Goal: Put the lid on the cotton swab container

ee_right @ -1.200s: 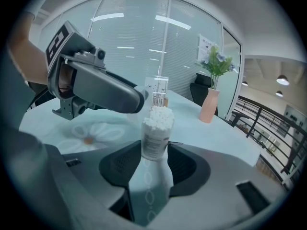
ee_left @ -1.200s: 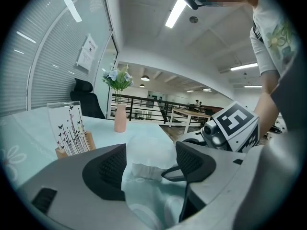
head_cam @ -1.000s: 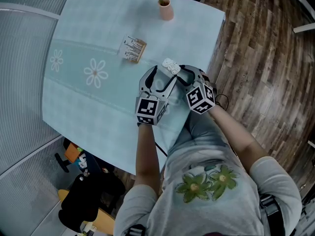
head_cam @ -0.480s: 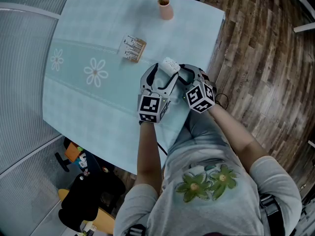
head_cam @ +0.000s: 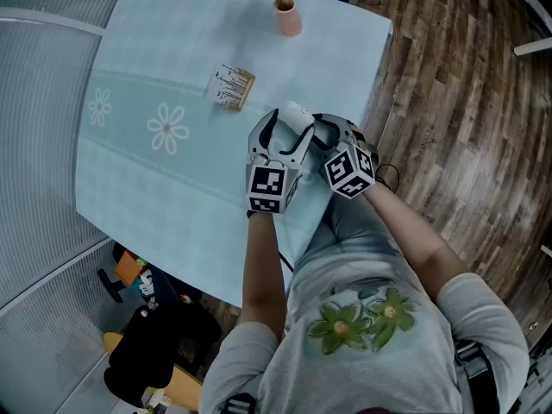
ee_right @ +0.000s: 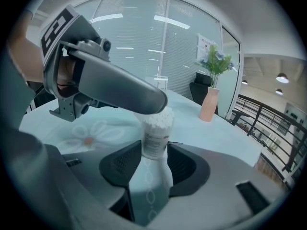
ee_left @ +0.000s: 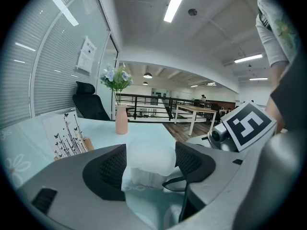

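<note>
The clear cotton swab container (ee_right: 156,135), full of white swabs, stands upright on the pale table (head_cam: 155,188) near its right front edge. My right gripper (ee_right: 156,159) is shut on its lower body. My left gripper (ee_left: 149,164) is shut on the translucent white lid (ee_left: 149,156) and holds it right over the container's mouth (ee_left: 143,178). In the right gripper view one left finger (ee_right: 120,87) lies across the top of the swabs and hides the lid. From the head view the left gripper (head_cam: 278,141) and the right gripper (head_cam: 323,136) sit close together with the lid (head_cam: 297,112) between them.
A pink vase (head_cam: 289,17) with flowers stands at the table's far edge. A small card stand (head_cam: 233,86) sits left of and beyond the grippers. The table edge runs just right of the grippers, with wooden floor (head_cam: 448,102) past it.
The left gripper has shifted slightly right and forward with the lid. The swab tops that showed a second ago are now covered by the lid. The right gripper has stayed still.
</note>
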Demonstrator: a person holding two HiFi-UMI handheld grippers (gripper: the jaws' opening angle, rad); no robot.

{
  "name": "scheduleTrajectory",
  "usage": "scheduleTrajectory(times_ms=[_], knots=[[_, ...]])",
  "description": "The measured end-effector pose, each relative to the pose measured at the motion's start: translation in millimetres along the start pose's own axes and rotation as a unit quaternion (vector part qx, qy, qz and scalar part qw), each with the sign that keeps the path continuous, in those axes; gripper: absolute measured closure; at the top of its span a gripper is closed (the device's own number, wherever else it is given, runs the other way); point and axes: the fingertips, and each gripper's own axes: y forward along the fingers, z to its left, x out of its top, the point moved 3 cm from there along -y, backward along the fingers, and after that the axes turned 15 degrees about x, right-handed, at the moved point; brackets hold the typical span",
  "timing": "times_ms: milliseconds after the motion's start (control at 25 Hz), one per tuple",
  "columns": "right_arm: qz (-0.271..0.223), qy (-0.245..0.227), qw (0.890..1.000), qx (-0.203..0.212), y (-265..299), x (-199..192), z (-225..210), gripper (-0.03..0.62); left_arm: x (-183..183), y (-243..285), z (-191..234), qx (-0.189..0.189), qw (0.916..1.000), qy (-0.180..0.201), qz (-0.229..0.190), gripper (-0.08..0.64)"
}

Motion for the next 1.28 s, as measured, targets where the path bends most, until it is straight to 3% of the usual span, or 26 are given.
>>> scheduleTrajectory(times_ms=[1280], knots=[[0.015,-0.007,1.000,0.008,-0.1,-8.0,-0.7,0.443,4.4,17.5,-7.4,0.017,0.9990,0.035,0.020,0.258]])
